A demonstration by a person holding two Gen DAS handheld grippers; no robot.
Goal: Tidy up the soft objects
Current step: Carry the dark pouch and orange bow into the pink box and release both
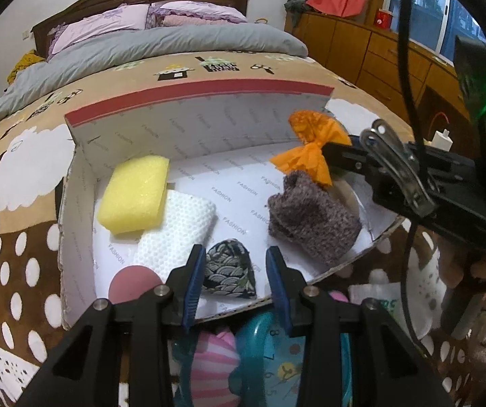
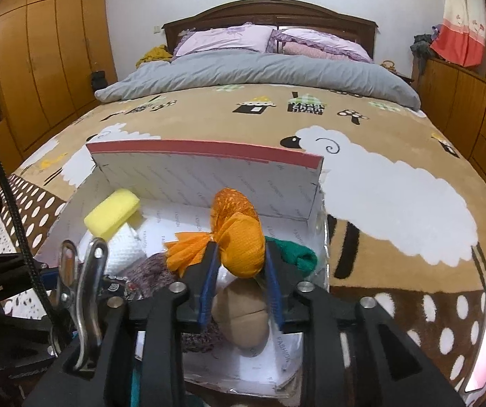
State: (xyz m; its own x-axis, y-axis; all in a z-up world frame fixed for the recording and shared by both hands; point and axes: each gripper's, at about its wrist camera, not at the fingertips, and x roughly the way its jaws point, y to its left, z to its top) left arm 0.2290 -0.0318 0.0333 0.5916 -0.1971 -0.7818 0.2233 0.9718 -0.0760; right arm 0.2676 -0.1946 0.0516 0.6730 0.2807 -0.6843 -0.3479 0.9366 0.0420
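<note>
An open white shoe box [image 1: 83, 183] lies on the bed. It holds a yellow sponge [image 1: 134, 193], a white textured cloth [image 1: 175, 230], a dark wave-patterned pouch [image 1: 229, 271], a grey knitted piece [image 1: 310, 217] and a pink round item [image 1: 131, 281]. My left gripper [image 1: 234, 251] hangs open just above the pouch, holding nothing. My right gripper [image 2: 240, 247] is shut on an orange mesh scrubber [image 2: 243, 244], held over the box's right side above the knit. Under it lie a beige plush piece [image 2: 243, 315] and a green cloth [image 2: 297, 254].
The box lid [image 2: 205, 169] stands upright at the far side. The sheep-patterned blanket [image 2: 395, 203] spreads to the right. A teal clock [image 1: 270, 356] and a pink striped item [image 1: 212, 363] lie in front of the box. Wooden cabinets [image 1: 361, 47] line the right wall.
</note>
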